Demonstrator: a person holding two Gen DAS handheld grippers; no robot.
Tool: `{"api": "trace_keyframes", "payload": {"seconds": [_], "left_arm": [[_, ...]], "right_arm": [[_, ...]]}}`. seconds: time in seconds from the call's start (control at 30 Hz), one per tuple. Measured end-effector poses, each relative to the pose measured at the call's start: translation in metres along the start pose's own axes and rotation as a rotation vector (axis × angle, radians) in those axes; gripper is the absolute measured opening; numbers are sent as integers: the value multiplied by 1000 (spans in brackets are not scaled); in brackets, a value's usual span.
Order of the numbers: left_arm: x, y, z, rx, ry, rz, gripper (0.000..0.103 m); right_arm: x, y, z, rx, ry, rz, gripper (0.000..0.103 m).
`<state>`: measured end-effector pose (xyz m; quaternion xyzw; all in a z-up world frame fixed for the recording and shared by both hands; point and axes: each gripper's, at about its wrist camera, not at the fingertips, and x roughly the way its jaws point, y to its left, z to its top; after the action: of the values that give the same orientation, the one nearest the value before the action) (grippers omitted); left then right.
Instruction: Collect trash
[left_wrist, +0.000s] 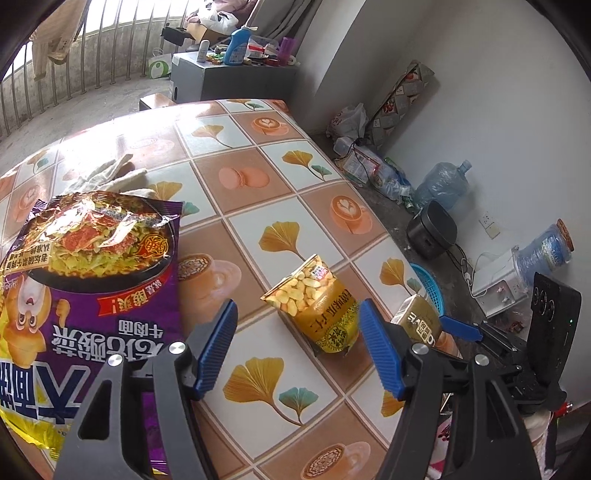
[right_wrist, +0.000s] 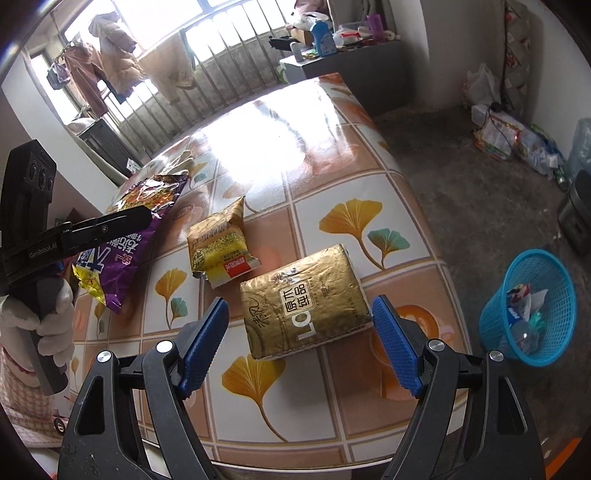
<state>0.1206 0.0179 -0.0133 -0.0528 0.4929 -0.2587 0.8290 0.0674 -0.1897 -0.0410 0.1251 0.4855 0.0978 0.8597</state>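
Note:
On the tiled table (left_wrist: 240, 177) lie three wrappers. In the left wrist view, my left gripper (left_wrist: 297, 304) is open, and a yellow snack bag (left_wrist: 317, 306) lies just beyond and between its blue pads without touching them. A large purple noodle bag (left_wrist: 92, 280) lies to the left. In the right wrist view, my right gripper (right_wrist: 301, 302) is open around a gold foil pack (right_wrist: 306, 299), with a gap showing at each pad. The yellow snack bag (right_wrist: 218, 247) and the purple noodle bag (right_wrist: 136, 229) lie further left.
A blue mesh basket (right_wrist: 532, 306) holding some trash stands on the floor right of the table. A gloved hand (right_wrist: 51, 314) grips the left tool's handle. Pale gloves (left_wrist: 110, 173) lie on the table's far side. Bottles, bags and a black appliance (left_wrist: 432, 232) crowd the wall.

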Motion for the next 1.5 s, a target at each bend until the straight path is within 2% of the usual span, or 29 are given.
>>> {"api": "trace_keyframes", "payload": {"seconds": [0.17, 0.33, 0.43, 0.6, 0.77, 0.87, 1.13, 1.37, 1.5], "left_arm": [[13, -5, -6, -15, 53, -23, 67], [30, -4, -11, -72, 117, -58, 67], [35, -3, -11, -81, 121, -55, 67], [44, -4, -12, -107, 150, -61, 68], [54, -5, -5, -144, 142, -45, 72], [60, -10, 3, -143, 124, -9, 73], [80, -32, 16, -30, 86, 105, 76], [88, -41, 15, 100, 72, 160, 76], [87, -38, 12, 155, 61, 187, 67]], "right_arm": [[9, 4, -7, -16, 42, -34, 75], [5, -6, -7, -2, 28, -42, 74], [-2, -22, -4, 42, 9, -58, 73], [0, -36, -4, 107, -5, -31, 73], [1, -33, -4, 93, -13, -24, 73], [1, -32, -4, 88, -14, -21, 73], [1, -35, -5, 80, -17, -12, 72], [-3, -40, -5, 96, -24, -3, 72], [-12, -47, -4, 132, -42, 33, 72]]}}
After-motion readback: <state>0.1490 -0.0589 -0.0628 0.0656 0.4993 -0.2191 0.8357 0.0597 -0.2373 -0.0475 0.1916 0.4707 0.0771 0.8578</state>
